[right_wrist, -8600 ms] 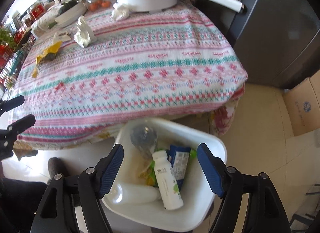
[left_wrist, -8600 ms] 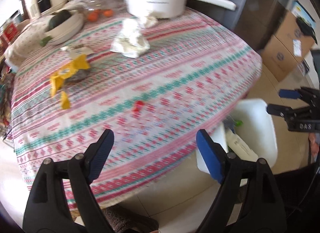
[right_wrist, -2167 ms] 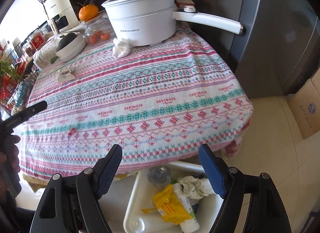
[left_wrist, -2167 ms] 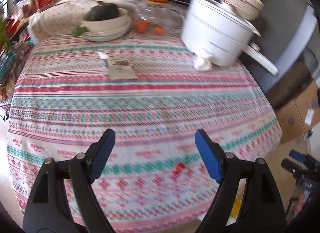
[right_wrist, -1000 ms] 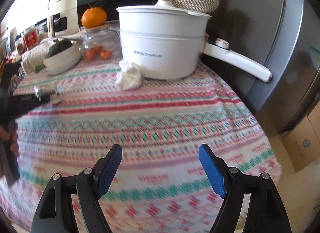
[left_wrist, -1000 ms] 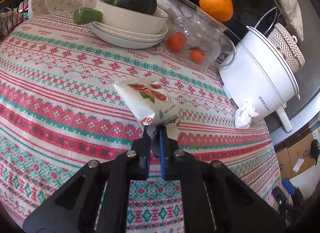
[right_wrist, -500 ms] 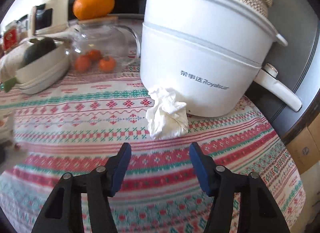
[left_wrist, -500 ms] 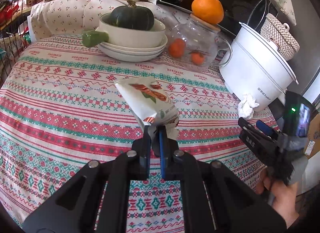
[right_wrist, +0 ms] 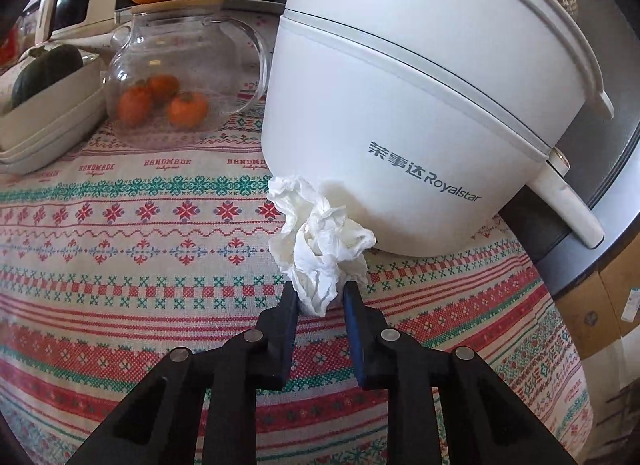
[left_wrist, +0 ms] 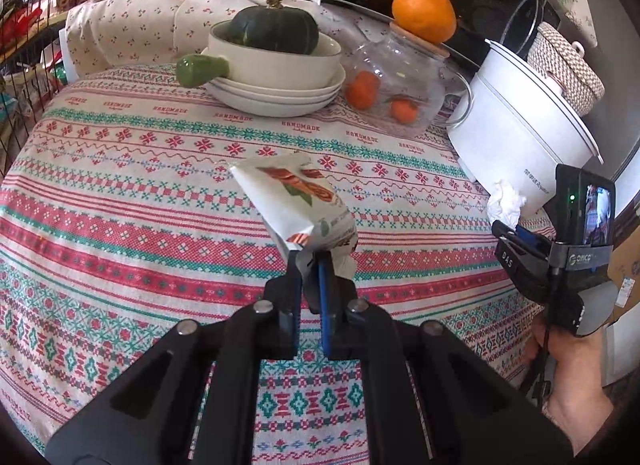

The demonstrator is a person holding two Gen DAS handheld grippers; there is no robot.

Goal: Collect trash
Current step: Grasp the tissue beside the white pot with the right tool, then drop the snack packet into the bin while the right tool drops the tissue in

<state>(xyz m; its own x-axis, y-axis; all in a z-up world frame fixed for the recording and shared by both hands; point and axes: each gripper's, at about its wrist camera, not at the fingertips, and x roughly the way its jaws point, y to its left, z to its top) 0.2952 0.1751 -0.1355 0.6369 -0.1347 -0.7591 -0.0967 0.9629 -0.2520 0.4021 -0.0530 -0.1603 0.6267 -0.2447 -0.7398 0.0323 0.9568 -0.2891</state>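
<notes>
Round table, patterned tablecloth (left_wrist: pixel 120 201), white pot (right_wrist: pixel 400 105), kitchen appliances behind

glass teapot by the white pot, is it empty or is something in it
Not empty. Through the clear wall of the glass teapot three small orange fruits show at the bottom.

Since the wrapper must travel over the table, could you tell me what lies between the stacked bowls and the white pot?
A glass jug holding small oranges, per the left wrist view.

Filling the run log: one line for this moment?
left tool: shut on snack wrapper | right tool: closing on crumpled tissue | beside white pot
</notes>
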